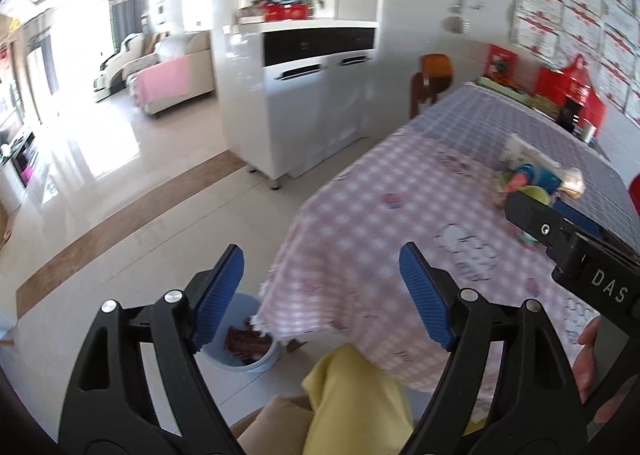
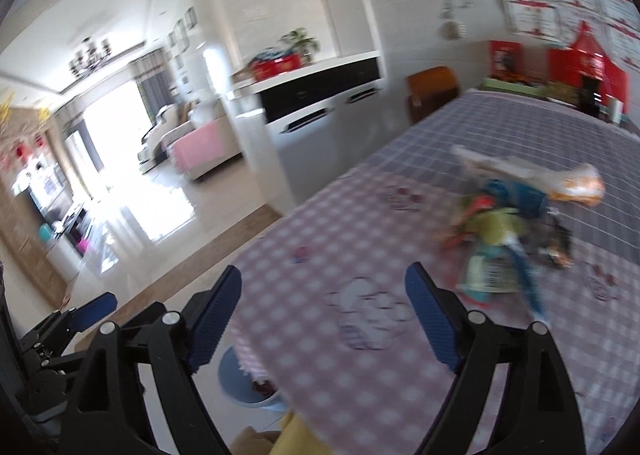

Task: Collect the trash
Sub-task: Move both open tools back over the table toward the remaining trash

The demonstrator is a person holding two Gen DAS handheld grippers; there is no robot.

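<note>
- Nearest to me, the left gripper point(image 1: 322, 291) hangs over the table's near corner with its blue pads spread wide and nothing between them.
- Below that corner a blue-grey bin point(image 1: 244, 339) stands on the floor, half tucked under the hanging cloth, with something dark and reddish already lying in it.
- The right gripper point(image 2: 324, 303) hovers above the table point(image 2: 360, 387), over the pink-checked near end, jaws also spread wide and empty. The left-wrist view shows its black body reaching towards the pile.
- Further along the table, about where the pink checks give way to the grey ones, sits the trash pile point(image 2: 516, 215): a loose heap of crumpled wrappers and bags in blue, green, orange and white.
- The heap looks light, soft and crinkly, so I would expect it to crush and slip, not resist. Glossy film tends to slide between pads, so a bite on a bunched fold near the middle of one wrapper seems safer than on a flat edge.
- The pale bag point(image 2: 532, 171) on top of the pile lies longways across the table, its orange-tinted end pointing right. A thin blue strip point(image 2: 528, 287) trails out of the heap towards the table's near edge. The blur hides finer detail.
- Beyond the table's far end stand a brown chair point(image 1: 434, 75) and red boxes point(image 1: 572, 91) against the wall.
- Left of the table is a white cabinet point(image 1: 316, 95).
</note>
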